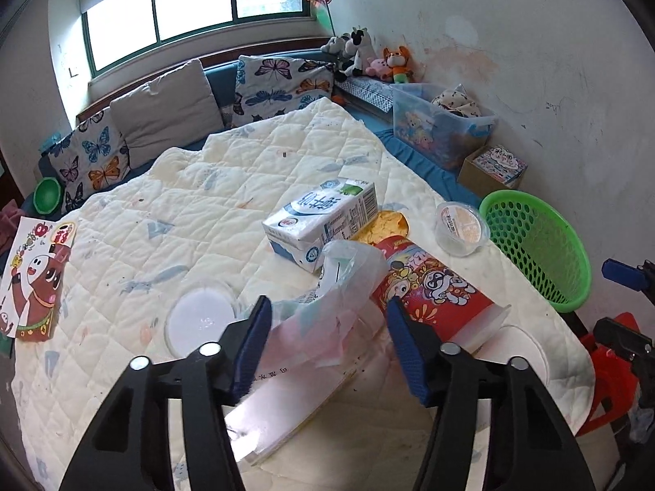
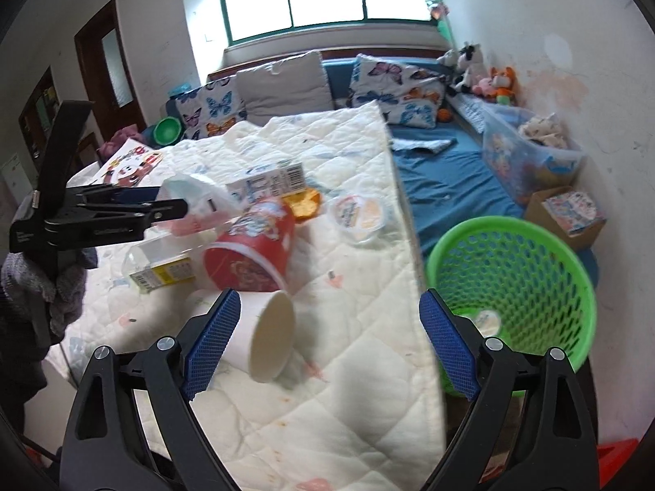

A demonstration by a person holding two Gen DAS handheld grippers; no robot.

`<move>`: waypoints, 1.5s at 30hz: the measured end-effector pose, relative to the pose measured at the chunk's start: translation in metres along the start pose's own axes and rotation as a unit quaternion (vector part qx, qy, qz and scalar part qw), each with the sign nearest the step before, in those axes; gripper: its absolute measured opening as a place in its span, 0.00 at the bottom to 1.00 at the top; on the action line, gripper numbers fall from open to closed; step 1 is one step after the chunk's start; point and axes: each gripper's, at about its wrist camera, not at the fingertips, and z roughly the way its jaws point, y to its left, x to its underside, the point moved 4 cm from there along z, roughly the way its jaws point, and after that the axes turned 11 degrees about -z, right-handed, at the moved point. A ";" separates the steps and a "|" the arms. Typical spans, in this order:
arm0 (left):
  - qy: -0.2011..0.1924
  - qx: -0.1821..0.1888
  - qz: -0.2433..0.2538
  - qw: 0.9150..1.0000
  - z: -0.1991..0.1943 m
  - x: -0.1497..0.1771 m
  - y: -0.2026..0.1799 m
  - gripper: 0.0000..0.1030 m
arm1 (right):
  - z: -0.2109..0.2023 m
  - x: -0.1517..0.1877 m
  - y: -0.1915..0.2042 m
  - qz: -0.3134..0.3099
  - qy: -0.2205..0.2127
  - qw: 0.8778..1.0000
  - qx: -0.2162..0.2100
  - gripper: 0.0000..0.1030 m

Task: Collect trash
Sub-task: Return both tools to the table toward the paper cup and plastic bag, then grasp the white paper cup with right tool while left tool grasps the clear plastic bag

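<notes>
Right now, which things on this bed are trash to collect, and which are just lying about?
Trash job:
milk carton
red paper tub
white paper cup
crumpled plastic bag
pudding cup
green basket, likely the bin

Just lying about:
butterfly pillows
stuffed toys
clear toy bin
cartoon card

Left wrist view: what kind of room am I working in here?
Most likely a child's bedroom: a bed under a quilted cover, butterfly pillows below the window, and stuffed toys in the corner.
</notes>
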 end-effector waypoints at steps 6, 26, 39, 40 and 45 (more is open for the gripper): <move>0.001 0.011 0.007 1.000 0.002 0.004 -0.002 0.29 | 0.013 0.005 0.023 -0.018 0.016 0.999 -0.030 0.86; -0.032 0.044 -0.010 0.998 -0.031 0.008 0.009 0.05 | 0.061 0.029 0.092 0.014 0.047 0.998 0.031 0.96; -0.038 0.053 -0.015 0.998 -0.041 0.012 0.018 0.05 | 0.065 0.032 0.081 0.037 0.038 0.996 0.067 0.80; -0.039 0.054 -0.015 0.998 -0.042 0.012 0.018 0.05 | 0.062 0.032 0.080 0.040 0.035 0.997 0.063 0.80; -0.043 0.062 -0.010 0.997 -0.048 0.011 0.009 0.05 | 0.044 0.033 0.066 0.061 0.020 0.998 0.024 0.80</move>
